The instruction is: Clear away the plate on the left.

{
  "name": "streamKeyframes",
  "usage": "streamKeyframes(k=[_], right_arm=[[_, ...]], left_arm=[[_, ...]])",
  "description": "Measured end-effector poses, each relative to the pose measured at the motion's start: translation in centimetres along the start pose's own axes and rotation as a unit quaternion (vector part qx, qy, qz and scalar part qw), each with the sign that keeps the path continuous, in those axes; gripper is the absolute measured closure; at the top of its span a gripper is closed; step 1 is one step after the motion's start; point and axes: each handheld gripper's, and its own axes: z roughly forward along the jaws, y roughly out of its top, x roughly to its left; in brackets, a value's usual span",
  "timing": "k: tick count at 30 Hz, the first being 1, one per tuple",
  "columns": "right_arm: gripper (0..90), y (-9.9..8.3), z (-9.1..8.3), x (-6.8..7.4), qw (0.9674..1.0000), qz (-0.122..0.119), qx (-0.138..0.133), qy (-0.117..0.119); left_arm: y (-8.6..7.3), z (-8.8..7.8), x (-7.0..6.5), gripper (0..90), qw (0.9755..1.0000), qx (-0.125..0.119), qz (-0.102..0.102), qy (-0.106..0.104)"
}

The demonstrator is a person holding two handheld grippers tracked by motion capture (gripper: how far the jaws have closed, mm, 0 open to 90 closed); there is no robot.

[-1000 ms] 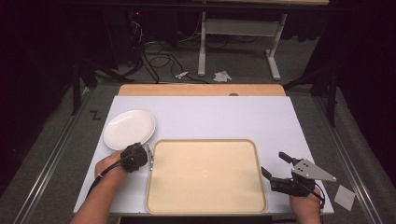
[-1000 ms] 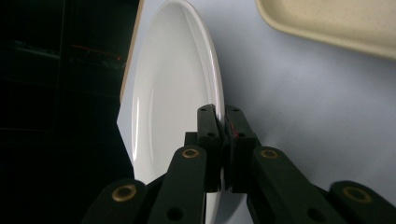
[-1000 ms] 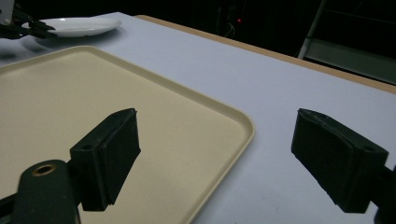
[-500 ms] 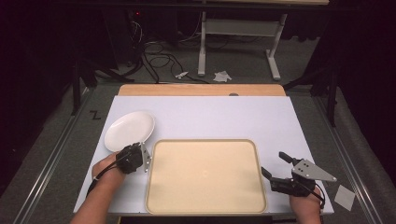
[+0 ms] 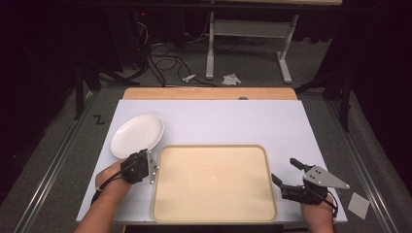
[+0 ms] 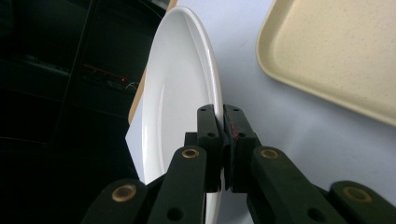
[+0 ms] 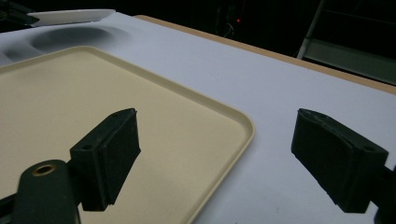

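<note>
Plate (image 6: 177, 93) rim pinched in left claw (image 6: 222, 123).

A white-topped table (image 5: 218, 121) is bearing a beige tray (image 5: 214, 182) lying flat near its front edge; a wooden strip (image 5: 209, 93) is edging its far side.

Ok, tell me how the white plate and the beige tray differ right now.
The white plate is round and glossy; the beige tray is a matte speckled rectangle with rounded corners. The plate is much smaller than the tray. The plate is clamped by its rim in the left tool and tilted off the table, while the tray lies flat, untouched, beside the open right tool. Both are empty.
</note>
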Motion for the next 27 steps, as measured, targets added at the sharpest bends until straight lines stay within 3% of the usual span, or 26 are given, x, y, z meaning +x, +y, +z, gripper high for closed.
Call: streamKeyframes(k=[27], right_arm=[[16.2, 0.1, -0.1, -0.1, 1.0000, 0.000, -0.007, 0.001]], left_arm=[[3.2, -3.3, -1.4, 87.0, 0.9988, -0.048, -0.001, -0.013]])
